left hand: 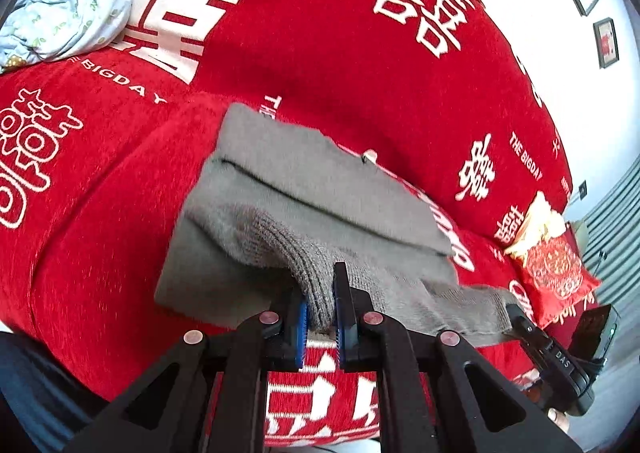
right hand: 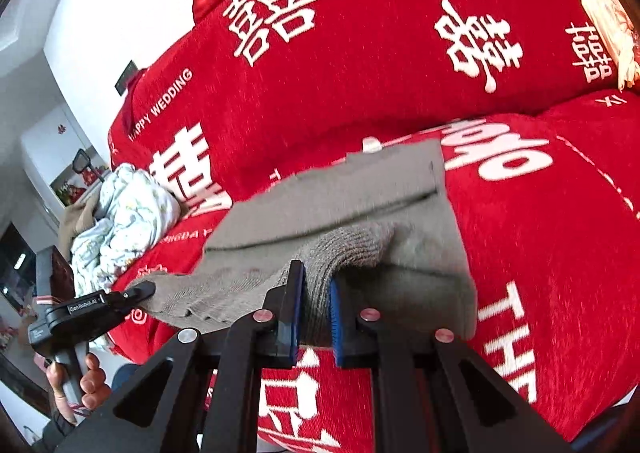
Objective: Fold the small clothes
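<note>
The gray sweater [left hand: 320, 189] is soft knitted wool, and its ribbed hem looks bumpy and a bit fuzzy, not shiny at all. The red bedspread [left hand: 328, 53] is thick cloth with a rough, nubby weave and white woven letters. The left claw [left hand: 320, 313] is black matt plastic with ridged blue pads [left hand: 303, 329] and small shiny metal pins. The right claw [right hand: 316, 313] is made the same way. The red cushion [left hand: 556, 265] is smooth, glossy satin. The pale flowery bundle [left hand: 68, 1] is thin, crinkled cotton cloth.
</note>
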### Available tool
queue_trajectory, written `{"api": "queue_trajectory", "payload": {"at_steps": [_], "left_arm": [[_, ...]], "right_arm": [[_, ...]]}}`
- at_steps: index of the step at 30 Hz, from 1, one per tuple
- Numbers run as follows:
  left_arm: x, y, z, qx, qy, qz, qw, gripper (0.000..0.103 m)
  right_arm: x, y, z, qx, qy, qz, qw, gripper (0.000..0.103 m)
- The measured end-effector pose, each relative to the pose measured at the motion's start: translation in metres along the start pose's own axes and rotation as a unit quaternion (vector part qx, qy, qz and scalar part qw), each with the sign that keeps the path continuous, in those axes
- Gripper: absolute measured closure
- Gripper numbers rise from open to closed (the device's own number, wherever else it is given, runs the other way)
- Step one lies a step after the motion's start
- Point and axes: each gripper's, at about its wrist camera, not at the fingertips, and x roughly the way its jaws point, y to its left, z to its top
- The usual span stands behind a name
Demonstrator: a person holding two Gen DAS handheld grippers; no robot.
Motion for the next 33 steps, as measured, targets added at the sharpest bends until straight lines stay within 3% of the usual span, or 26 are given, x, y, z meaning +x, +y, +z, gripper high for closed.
{"api": "queue_trajectory", "payload": {"at_steps": [15,33], "left_arm": [[0.006,-0.026,0.052,0.019,-0.041,0.001,0.9990,0.091],[0.057,-0.039,0.106,0.013,-0.031,0.028,0.9991,0.091]], "right_arm": [[0.015,0.004,0.053,-0.004,-0.020,-0.013,1.000,0.091],[0.077,-0.009,0.106,0.034,-0.020,-0.051,0.998,0.092]]}}
